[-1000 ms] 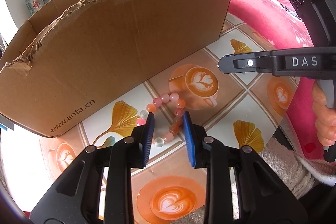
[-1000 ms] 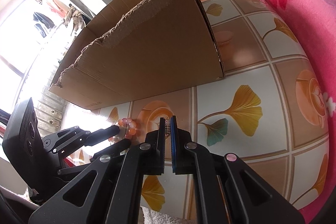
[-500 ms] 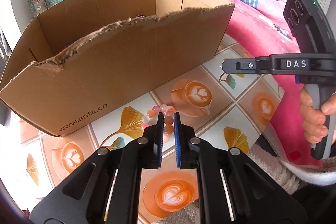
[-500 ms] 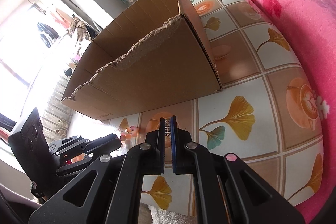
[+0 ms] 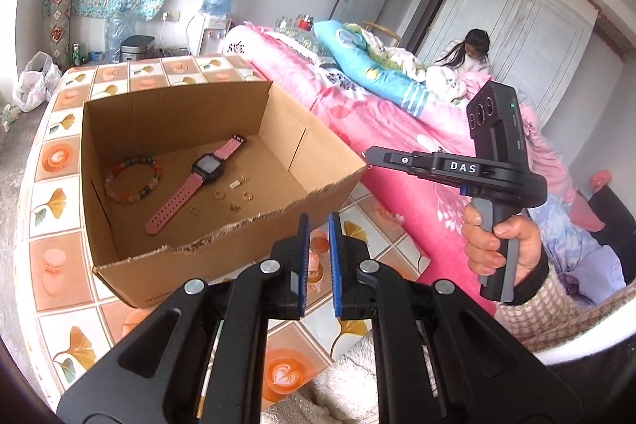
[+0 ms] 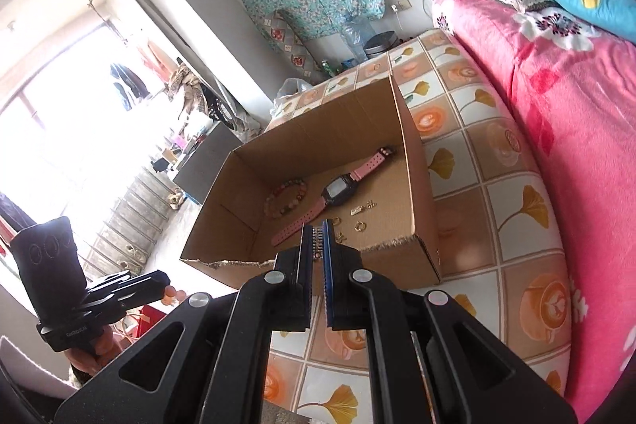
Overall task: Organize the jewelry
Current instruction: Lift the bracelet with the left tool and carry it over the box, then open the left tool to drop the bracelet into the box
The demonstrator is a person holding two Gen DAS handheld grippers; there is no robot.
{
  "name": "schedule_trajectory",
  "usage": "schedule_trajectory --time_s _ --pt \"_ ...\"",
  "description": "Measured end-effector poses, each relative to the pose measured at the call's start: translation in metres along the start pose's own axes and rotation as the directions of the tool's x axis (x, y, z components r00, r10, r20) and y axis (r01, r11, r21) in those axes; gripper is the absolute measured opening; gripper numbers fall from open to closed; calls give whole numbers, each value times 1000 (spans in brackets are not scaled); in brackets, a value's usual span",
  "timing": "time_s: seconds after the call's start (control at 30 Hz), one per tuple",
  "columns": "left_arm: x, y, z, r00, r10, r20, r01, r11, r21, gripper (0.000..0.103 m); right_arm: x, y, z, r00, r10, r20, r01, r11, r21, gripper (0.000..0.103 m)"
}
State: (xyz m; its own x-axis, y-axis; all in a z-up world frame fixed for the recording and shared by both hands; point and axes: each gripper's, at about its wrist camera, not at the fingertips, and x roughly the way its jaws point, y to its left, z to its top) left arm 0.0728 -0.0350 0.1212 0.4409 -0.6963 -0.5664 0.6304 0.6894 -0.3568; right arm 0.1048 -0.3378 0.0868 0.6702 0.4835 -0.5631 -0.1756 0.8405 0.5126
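Observation:
An open cardboard box (image 5: 222, 241) (image 6: 421, 253) stands on the tiled table. Inside lie a pink watch (image 5: 198, 177) (image 6: 338, 191), a multicoloured bead bracelet (image 5: 133, 181) (image 6: 286, 199) and several small gold pieces (image 5: 234, 193) (image 6: 359, 219). My left gripper (image 5: 317, 225) is raised above the box's torn near wall, jaws nearly shut; in the right wrist view (image 6: 167, 285) pink-orange beads (image 6: 173, 295) hang from its tip. My right gripper (image 6: 317, 233) is shut on a small silver chain (image 6: 317, 245) above the box's near wall; it also shows in the left wrist view (image 5: 369, 153).
A bed with a pink blanket (image 5: 397, 146) (image 6: 576, 106) borders the table on the right. A person (image 5: 473, 50) sits on it far back. The tiled tabletop (image 6: 497, 225) runs around the box. A water dispenser (image 5: 214, 10) stands by the back wall.
Both grippers have risen from table level to above the box, so its inside now shows. The left gripper closed on the pink-orange bead bracelet and lifted it off the table.

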Motion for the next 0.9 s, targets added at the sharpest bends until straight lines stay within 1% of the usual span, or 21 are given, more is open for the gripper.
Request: schedule_trajectory --time_s 0.1,0.2,0.3,0.37,0.43,0.5,0.6,0.73,0.9 --pt "-9 0 19 999 13 41 -14 999 32 8 15 12 23 999 -29 -22 27 997 -76 5" --pt "-6 11 36 997 62 46 -64 997 41 8 42 13 39 993 -77 -91 66 990 -125 5" --pt "6 27 47 992 128 17 -129 991 32 8 75 8 49 973 -144 -181 114 980 -165 5" --pt "17 39 51 984 179 -10 -179 983 29 8 93 5 52 954 -191 -230 146 969 -199 5" --pt "26 53 54 977 210 -42 -209 978 16 8 104 4 55 936 -247 -250 186 952 -245 6" --pt "34 66 53 971 228 -76 -230 973 -5 8 109 4 57 929 -268 -254 198 942 -272 6" --pt "44 83 53 963 240 -118 -246 969 -36 9 105 2 61 941 -246 -233 181 946 -268 8" --pt "53 92 50 955 251 -161 -260 964 -44 9 90 -1 68 965 -203 -168 160 958 -238 16" --pt "72 97 47 940 253 -229 -268 962 -40 9 72 -9 77 981 -161 -104 140 972 -189 17"
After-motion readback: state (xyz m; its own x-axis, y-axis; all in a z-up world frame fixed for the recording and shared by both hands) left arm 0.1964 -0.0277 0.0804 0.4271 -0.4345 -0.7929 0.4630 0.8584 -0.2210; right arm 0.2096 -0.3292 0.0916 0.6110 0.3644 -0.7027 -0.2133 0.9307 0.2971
